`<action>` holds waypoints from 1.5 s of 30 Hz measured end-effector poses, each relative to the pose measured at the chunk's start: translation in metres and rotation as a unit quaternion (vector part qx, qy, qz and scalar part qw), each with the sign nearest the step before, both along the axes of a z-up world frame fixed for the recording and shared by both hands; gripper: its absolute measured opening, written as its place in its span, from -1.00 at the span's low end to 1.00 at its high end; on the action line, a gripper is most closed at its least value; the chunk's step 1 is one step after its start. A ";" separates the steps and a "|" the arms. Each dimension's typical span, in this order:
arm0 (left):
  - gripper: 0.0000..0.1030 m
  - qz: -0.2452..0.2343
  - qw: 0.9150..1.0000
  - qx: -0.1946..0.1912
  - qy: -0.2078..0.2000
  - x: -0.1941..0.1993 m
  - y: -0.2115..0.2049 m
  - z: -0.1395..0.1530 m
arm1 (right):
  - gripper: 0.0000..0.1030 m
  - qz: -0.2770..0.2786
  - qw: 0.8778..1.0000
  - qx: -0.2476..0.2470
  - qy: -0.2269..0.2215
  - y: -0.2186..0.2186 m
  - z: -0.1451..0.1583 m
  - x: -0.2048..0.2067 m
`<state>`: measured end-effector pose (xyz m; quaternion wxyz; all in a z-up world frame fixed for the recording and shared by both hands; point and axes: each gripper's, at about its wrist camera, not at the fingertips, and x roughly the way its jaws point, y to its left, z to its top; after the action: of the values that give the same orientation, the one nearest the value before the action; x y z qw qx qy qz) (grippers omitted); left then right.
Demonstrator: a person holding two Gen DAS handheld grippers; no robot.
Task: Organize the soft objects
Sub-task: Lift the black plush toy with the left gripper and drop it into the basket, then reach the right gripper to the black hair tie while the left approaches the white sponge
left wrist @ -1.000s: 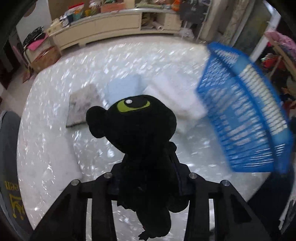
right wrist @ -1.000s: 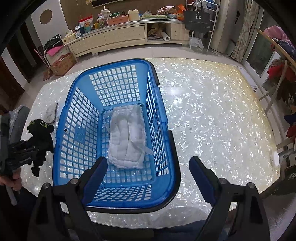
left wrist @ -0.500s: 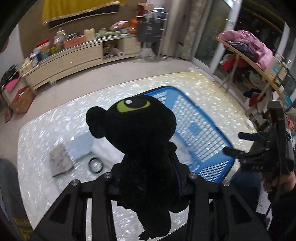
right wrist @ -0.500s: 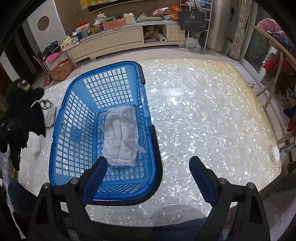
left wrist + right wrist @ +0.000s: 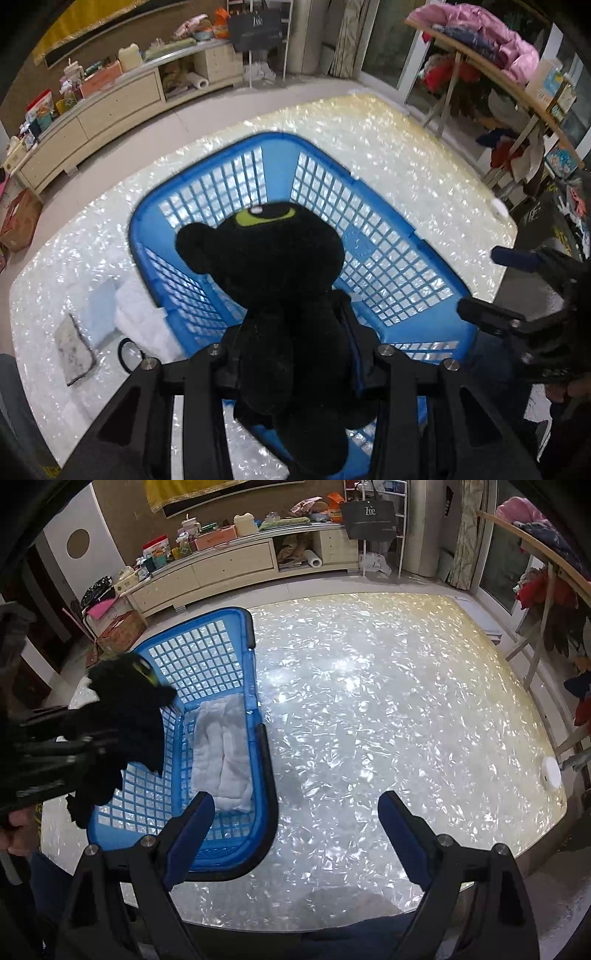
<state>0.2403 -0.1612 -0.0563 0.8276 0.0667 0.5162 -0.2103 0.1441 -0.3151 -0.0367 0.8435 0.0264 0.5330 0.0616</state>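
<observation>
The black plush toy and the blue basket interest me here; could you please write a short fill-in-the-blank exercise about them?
1. The left hand-held gripper is shut on the ____ plush toy.
2. The plush toy hangs above the ____ basket.
3. A folded ____ cloth lies inside the basket.
4. The right hand-held gripper is ____ and holds nothing.

Missing words: black; blue; white; open

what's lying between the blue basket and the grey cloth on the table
In the left wrist view, white folded padding, a pale blue cloth and a black ring lie between the blue plastic basket and the grey cloth.
</observation>
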 end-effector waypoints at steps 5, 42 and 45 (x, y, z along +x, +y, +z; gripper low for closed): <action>-0.27 -0.003 1.000 0.017 0.023 0.013 -0.015 -0.025 | 0.74 0.000 1.000 0.011 0.006 0.001 -0.005 0.000; 1.00 0.075 0.993 0.021 -0.084 -0.069 0.135 0.052 | 0.74 0.104 0.994 0.004 -0.041 0.137 0.036 -0.004; 1.00 0.103 0.992 0.022 -0.076 -0.082 0.172 0.052 | 0.74 0.130 0.991 0.004 -0.040 0.159 0.034 -0.002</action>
<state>0.1583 0.0107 -0.0042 0.8801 0.0476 0.4602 -0.1068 0.1418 -0.1558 -0.0030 0.8488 -0.0421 0.4976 0.1735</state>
